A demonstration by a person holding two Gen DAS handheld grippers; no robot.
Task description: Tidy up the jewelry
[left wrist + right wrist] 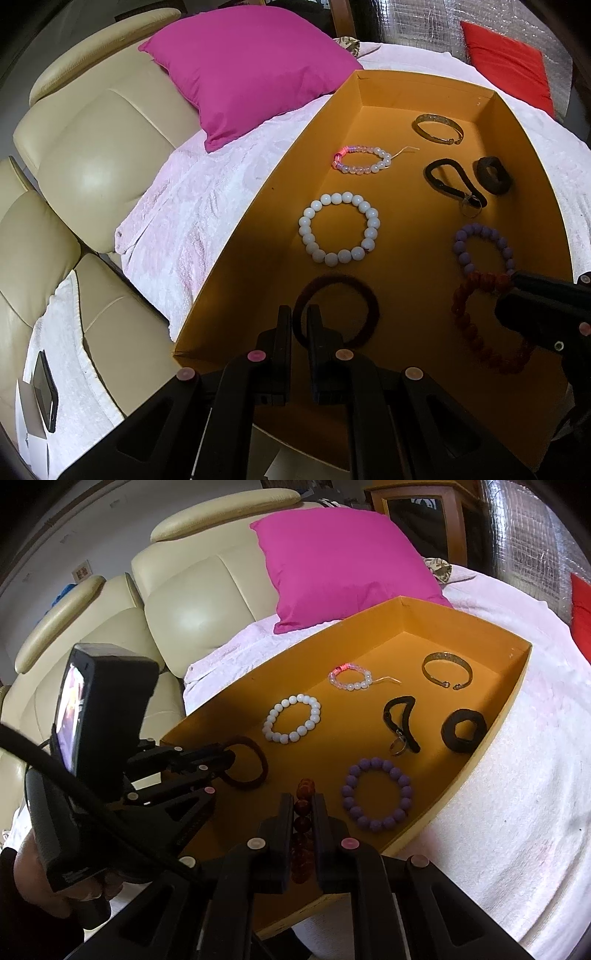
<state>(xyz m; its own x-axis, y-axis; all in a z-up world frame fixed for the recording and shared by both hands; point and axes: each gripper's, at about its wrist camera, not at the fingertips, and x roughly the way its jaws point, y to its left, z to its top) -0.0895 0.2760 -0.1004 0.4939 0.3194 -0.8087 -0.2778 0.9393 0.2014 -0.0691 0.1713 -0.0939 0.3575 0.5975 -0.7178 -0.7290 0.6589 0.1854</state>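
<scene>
An orange box (258, 206) (491, 738) on a pink cloth holds several bracelets: white beads (341, 228) (291, 718), pink-clear beads (360, 159) (349, 676), a gold bangle (437, 127) (447, 668), a black strap with a ring (452, 182) (400, 720), a black scrunchie (493, 175) (463, 729), purple beads (482, 245) (376, 794). My left gripper (298, 314) (229, 757) is shut on the edge of a dark maroon hair band (338, 310) (255, 768). My right gripper (303, 801) (511, 291) is shut on a red bead bracelet (303, 827) (480, 325).
A magenta pillow (243, 62) (343, 565) lies behind the box on a cream leather sofa (92, 147) (192, 602). A phone (44, 391) lies on a white cloth at the left. A red cushion (506, 66) is at the far right.
</scene>
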